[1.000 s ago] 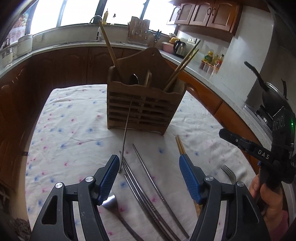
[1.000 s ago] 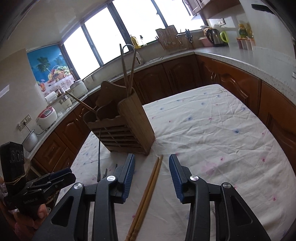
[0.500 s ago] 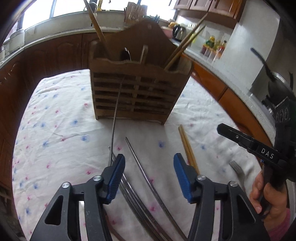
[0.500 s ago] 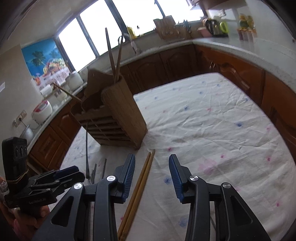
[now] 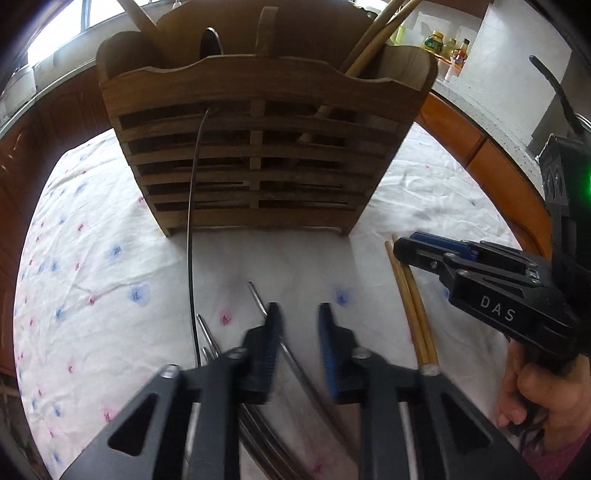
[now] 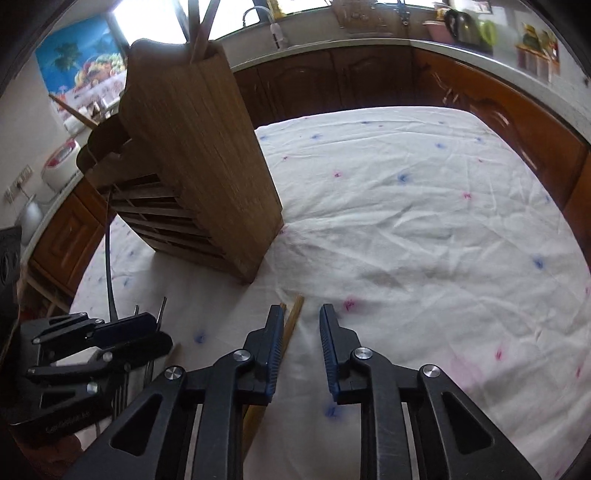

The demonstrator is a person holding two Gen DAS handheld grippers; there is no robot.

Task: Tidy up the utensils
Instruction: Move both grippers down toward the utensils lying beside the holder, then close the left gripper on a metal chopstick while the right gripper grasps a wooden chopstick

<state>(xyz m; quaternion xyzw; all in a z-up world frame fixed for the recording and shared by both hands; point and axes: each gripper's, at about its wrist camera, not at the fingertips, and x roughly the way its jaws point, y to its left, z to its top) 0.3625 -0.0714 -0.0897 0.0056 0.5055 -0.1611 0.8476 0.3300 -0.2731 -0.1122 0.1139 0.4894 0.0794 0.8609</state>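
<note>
Both tongs, left (image 5: pixel 297 317) and right (image 6: pixel 302 317), gape narrowly and empty over metal chopsticks (image 5: pixel 258 299) and wooden chopsticks (image 6: pixel 291 321).

Soft daylight comes from the overexposed windows (image 6: pixel 155 9) behind the counter, the left gripper (image 5: pixel 297 325) is blurred by motion, and straight lines bend strongly at the dark fisheye edges.

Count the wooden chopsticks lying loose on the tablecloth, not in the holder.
2. The wooden chopsticks lie side by side on the tablecloth, right of the left gripper, under the right gripper. Others could be hidden beneath the grippers.
</note>
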